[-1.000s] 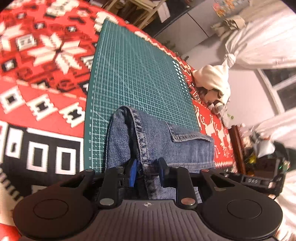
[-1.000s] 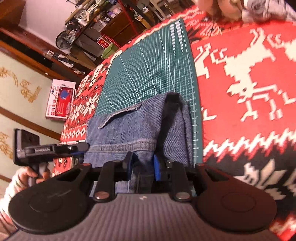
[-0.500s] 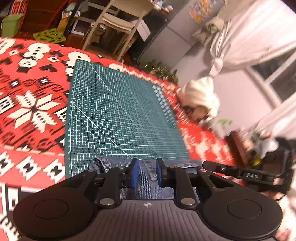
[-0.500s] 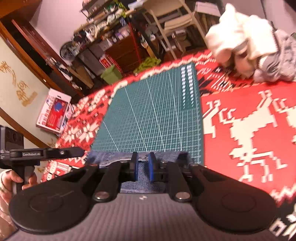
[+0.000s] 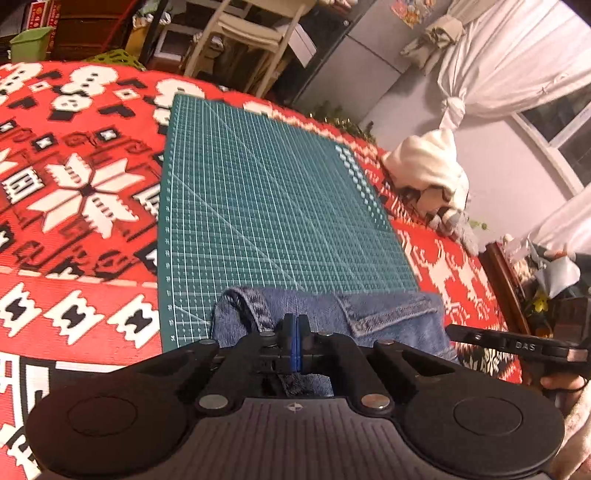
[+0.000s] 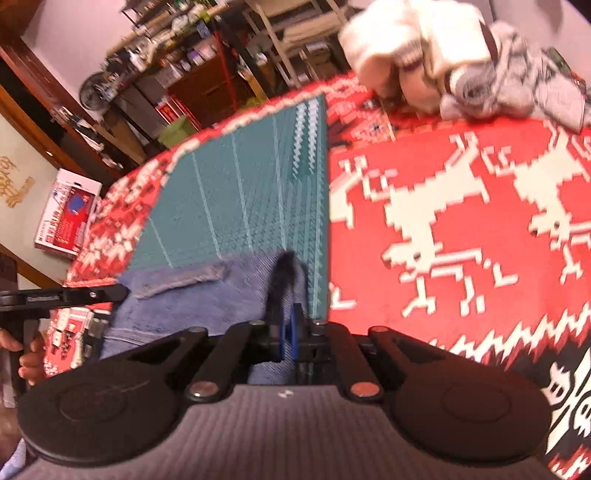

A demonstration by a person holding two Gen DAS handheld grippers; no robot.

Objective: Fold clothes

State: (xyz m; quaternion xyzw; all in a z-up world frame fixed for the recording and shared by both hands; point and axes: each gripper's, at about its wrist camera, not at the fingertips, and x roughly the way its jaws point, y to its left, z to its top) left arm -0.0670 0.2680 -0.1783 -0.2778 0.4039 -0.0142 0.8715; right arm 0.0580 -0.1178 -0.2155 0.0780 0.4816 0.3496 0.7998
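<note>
Blue denim jeans [image 5: 388, 321] lie folded at the near end of a green cutting mat [image 5: 266, 206], pocket seam up. My left gripper [image 5: 294, 328] is shut, its blue pads pressed together where the waistband seam runs in at the jeans' left corner. In the right wrist view the jeans [image 6: 221, 291] reach the right edge of the mat [image 6: 240, 206]. There a dark raised fold of denim runs into my right gripper [image 6: 287, 332], which is shut on it. The cloth under both tools is hidden.
A red, white and black patterned blanket [image 5: 74, 184] covers the surface around the mat. A heap of white and grey clothes [image 5: 428, 173] sits at the far right corner. A hand [image 6: 26, 354] holds the left tool. A chair [image 5: 255, 29] and shelves stand beyond.
Both grippers have closed from part open to shut on the jeans' near corners. They have pulled back and tilted up, so more bare mat shows ahead and less denim.
</note>
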